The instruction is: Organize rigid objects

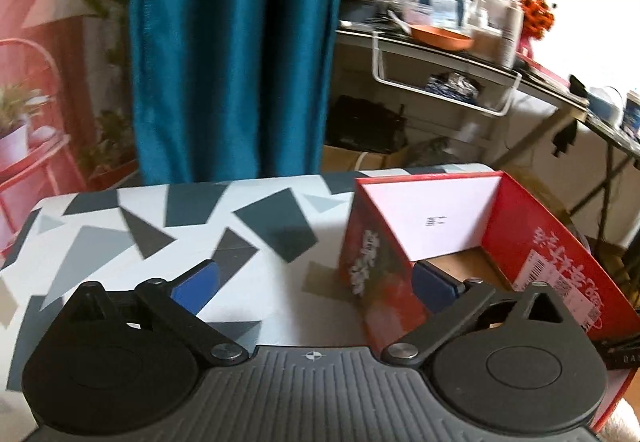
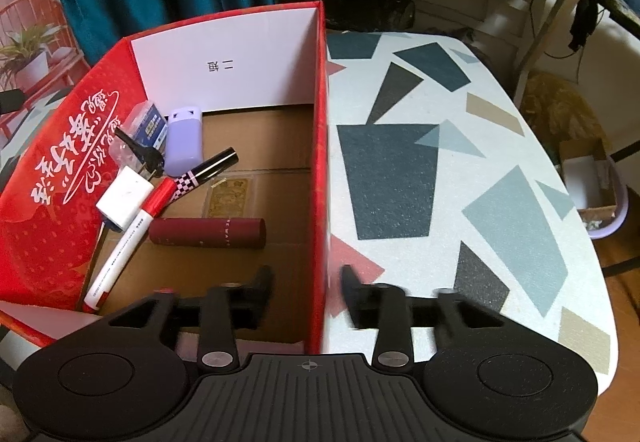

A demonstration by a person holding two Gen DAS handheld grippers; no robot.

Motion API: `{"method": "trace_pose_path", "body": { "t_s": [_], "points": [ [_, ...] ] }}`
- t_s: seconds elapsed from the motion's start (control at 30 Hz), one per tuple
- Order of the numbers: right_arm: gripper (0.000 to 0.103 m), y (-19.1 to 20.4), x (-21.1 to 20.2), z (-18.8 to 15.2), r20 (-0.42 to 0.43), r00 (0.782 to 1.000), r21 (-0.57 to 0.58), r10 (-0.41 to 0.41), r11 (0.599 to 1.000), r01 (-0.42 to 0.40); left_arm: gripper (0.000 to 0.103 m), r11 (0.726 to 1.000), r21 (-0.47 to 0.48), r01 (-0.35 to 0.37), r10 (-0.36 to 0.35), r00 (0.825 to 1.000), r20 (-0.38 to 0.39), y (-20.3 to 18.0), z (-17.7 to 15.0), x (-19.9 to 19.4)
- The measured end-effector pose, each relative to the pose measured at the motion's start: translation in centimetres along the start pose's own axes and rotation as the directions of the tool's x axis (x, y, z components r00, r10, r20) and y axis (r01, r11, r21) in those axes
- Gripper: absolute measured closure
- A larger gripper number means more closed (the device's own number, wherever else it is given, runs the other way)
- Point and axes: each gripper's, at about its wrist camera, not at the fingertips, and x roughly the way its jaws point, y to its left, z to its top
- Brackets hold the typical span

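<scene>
Red box (image 2: 60, 177) stands on the patterned table (image 2: 440, 169), open top up, its right wall near the table's middle. Contents lie bunched toward the box's left wall and far-left corner: maroon tube (image 2: 208, 233), red-capped marker (image 2: 132, 230), white adapter (image 2: 124, 201), lilac case (image 2: 183, 143), checkered pen (image 2: 208, 171), probably dropped in from that side. Right gripper (image 2: 306, 292) straddles the box's right wall, jaws parted, nothing pinched; motion blur on the fingers makes contact with the wall hard to rule out. Left gripper (image 1: 316, 282) gapes fully wide, empty, astride the box's near corner. No loose items visible on the tabletop; sorting looks near done.
</scene>
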Motion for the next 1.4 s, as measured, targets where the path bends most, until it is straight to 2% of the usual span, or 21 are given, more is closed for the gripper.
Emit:
{"method": "trace_pose_path", "body": {
  "t_s": [0.13,0.23,0.3,0.33,0.43,0.53,0.7,0.8,0.93,1.13,1.23,1.3,1.4],
  "points": [
    [0.034,0.1,-0.7,0.7,0.024,1.000,0.001,-0.018,1.000,0.018,0.000,0.998,-0.045,-0.054,0.054,0.999,0.000,0.8,0.2,-1.2],
    [0.017,0.0,-1.4,1.3,0.045,0.998,0.006,-0.039,0.999,0.039,0.000,0.993,-0.059,-0.103,0.103,0.995,0.011,1.3,0.4,-2.6],
    [0.002,0.0,-2.1,1.7,0.066,0.996,0.002,-0.051,0.999,0.051,0.000,0.990,-0.069,-0.125,0.127,0.992,0.024,1.5,0.5,-3.7],
    [0.000,0.0,-2.4,1.9,0.074,0.996,0.002,-0.054,0.999,0.054,0.000,0.988,-0.074,-0.133,0.136,0.990,0.031,1.7,0.6,-4.2],
    [0.000,0.2,-3.6,2.7,0.095,0.994,0.006,-0.053,0.999,0.053,0.000,0.984,-0.082,-0.157,0.161,0.986,0.044,1.7,0.9,-5.9],
    [0.000,0.7,-5.0,3.5,0.123,0.991,-0.007,-0.054,0.998,0.056,0.000,0.973,-0.079,-0.216,0.220,0.974,0.048,1.3,1.2,-7.5],
    [0.000,1.8,-7.8,4.3,0.178,0.983,-0.025,-0.034,0.999,0.039,0.000,0.933,-0.056,-0.355,0.358,0.931,0.075,-0.2,1.9,-10.6],
    [0.000,2.6,-9.6,4.8,0.211,0.977,-0.035,-0.024,0.999,0.032,0.000,0.932,-0.049,-0.358,0.361,0.928,0.090,-1.0,2.3,-12.4],
    [0.000,3.9,-12.5,5.3,0.257,0.966,-0.044,-0.020,0.999,0.033,0.000,0.941,-0.036,-0.336,0.338,0.937,0.087,-2.2,2.8,-14.8],
    [0.000,6.0,-17.7,4.9,0.350,0.937,-0.063,0.010,0.998,0.013,0.000,0.936,-0.073,-0.345,0.352,0.924,0.152,-4.0,2.6,-19.3],
    [0.000,6.9,-19.9,4.1,0.384,0.923,-0.063,0.023,0.998,0.002,0.000,0.945,-0.060,-0.321,0.326,0.931,0.162,-5.1,2.3,-21.2],
    [0.000,7.3,-21.1,3.4,0.398,0.917,-0.063,0.032,0.998,-0.008,0.000,0.943,-0.037,-0.330,0.331,0.926,0.179,-6.2,1.9,-22.5],
    [0.000,7.9,-23.1,2.1,0.423,0.905,-0.066,0.040,0.998,-0.013,0.000,0.933,-0.041,-0.358,0.358,0.910,0.208,-7.2,1.2,-24.3]
  ]
}}
